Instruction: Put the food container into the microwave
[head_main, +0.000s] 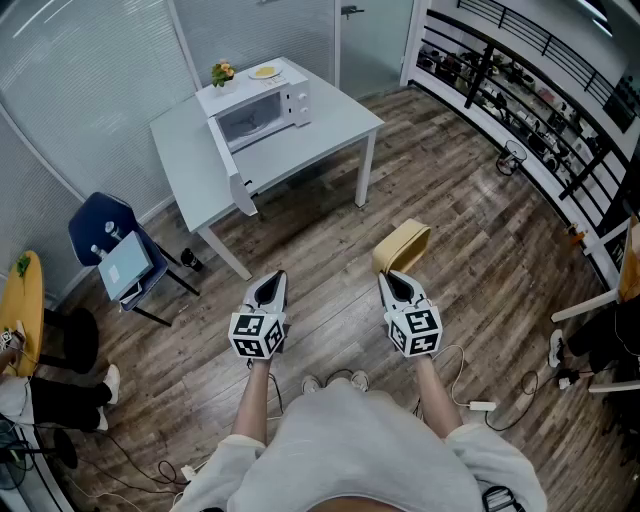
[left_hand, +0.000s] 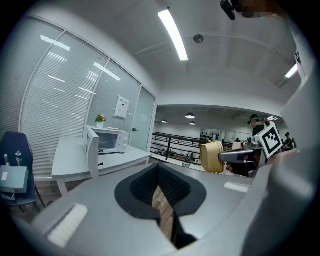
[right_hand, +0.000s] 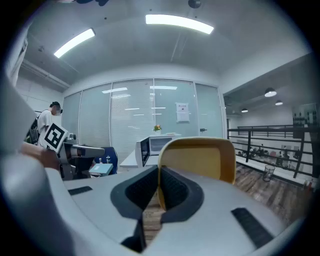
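A white microwave (head_main: 262, 115) stands on a white table (head_main: 330, 120) at the far side of the room, its door (head_main: 232, 165) swung wide open toward me. In the left gripper view the microwave (left_hand: 112, 141) sits at mid-left; in the right gripper view the microwave (right_hand: 159, 145) shows just behind the container. My right gripper (head_main: 393, 282) is shut on the rim of a tan food container (head_main: 403, 246), held upright over the wooden floor. The container (right_hand: 200, 157) rises above the jaws of the right gripper (right_hand: 159, 187). My left gripper (head_main: 270, 285) is shut with nothing in it, level with the right one.
A blue chair (head_main: 110, 235) with a pale box on it stands left of the table. A small plant (head_main: 222, 72) and a yellow plate (head_main: 265, 71) rest on the microwave. A black railing (head_main: 520, 90) runs along the right. Cables (head_main: 480, 405) lie on the floor near my feet.
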